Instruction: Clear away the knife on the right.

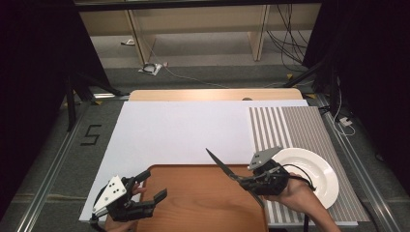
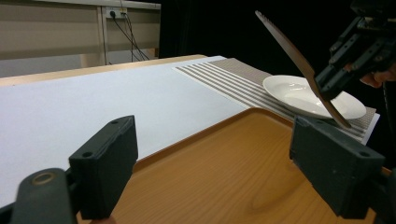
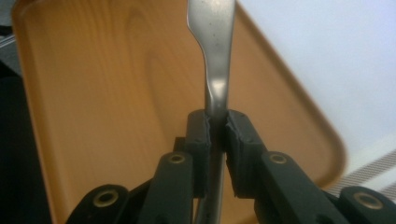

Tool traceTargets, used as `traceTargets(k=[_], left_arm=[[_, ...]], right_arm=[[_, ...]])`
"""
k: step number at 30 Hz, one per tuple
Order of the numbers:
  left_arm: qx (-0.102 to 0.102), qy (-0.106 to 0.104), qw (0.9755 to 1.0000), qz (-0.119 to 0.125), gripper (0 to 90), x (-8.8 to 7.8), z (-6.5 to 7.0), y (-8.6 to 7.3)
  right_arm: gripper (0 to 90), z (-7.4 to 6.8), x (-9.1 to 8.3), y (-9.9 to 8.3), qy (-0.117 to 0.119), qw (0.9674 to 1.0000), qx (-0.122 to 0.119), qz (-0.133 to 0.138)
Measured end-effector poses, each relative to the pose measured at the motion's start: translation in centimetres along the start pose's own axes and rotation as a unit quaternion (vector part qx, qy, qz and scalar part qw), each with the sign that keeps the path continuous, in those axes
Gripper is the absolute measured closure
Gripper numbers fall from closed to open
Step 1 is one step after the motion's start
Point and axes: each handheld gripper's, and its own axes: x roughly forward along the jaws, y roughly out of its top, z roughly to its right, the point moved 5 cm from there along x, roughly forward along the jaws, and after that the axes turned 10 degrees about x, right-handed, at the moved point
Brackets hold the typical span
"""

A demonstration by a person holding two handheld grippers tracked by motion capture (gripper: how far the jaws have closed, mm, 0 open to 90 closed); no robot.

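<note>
- High view: right gripper [image 1: 241, 181] clamped on knife [image 1: 220, 164] by the handle, blade angled up over the wooden tray [image 1: 203, 208], likely so it can be laid flat there.
- Left gripper [image 1: 153, 186] jaws wide apart, nothing held, waiting at tray's near-left edge.
- Plate [image 1: 316, 176] sits on striped mat [image 1: 295, 125], beside the tray.

A white plate [image 1: 314, 171] rests on a striped placemat [image 1: 295, 126], atop white sheet [image 1: 183, 130].
</note>
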Motion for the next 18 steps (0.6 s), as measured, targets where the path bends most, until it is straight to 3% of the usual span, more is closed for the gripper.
traceTargets(k=[11, 18], left_arm=[[0.001, 0.007, 1.0000, 0.005, 15.4, -0.1, -0.1, 0.1], [0.000, 0.012, 0.9999, 0.007, 15.4, -0.2, -0.2, 0.1]], right_arm=[[80.6, -2.6, 1.8, -1.1, 0.031, 0.9988, -0.011, -0.038], [80.7, -3.4, 2.9, -1.8, 0.041, 0.9973, -0.016, -0.058]])
